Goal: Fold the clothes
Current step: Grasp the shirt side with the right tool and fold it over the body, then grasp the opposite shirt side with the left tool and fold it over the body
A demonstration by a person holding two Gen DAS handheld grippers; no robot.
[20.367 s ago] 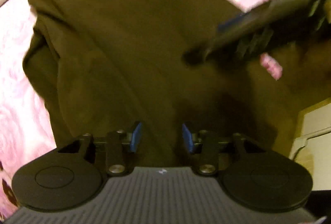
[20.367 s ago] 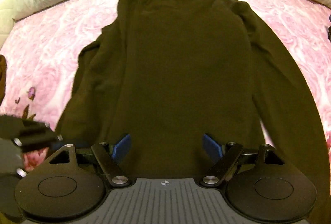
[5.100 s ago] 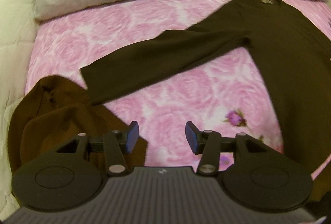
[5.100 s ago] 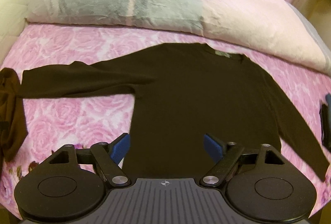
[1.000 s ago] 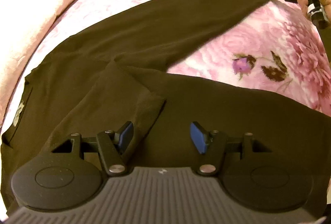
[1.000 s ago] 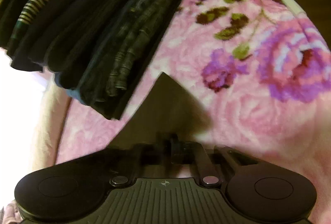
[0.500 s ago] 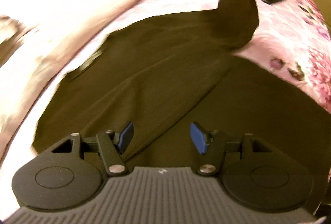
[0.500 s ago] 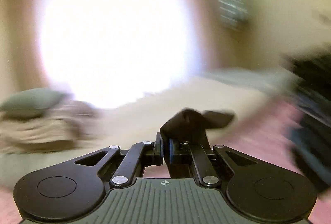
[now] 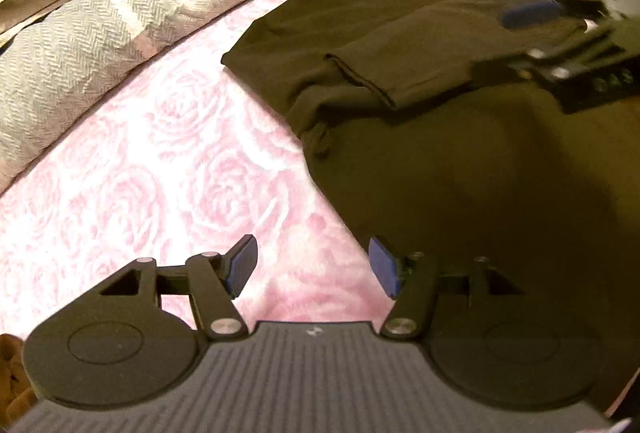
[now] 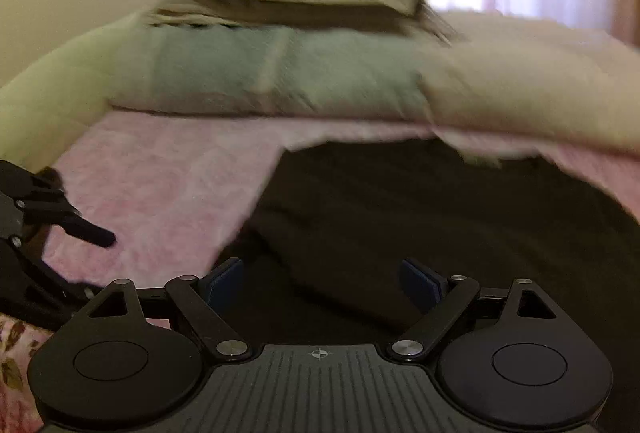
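On the pink rose-patterned bedspread (image 9: 168, 169), the dark brown long-sleeved knit sweater (image 9: 420, 137) lies flat, one sleeve folded across its chest. My left gripper (image 9: 312, 265) hangs half-spread and empty; my right gripper (image 10: 322, 283) is opening, nothing between its jaws.

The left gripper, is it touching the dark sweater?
Apart. In the left wrist view the left gripper is open over the pink bedspread, beside the sweater; nothing lies between its pads.
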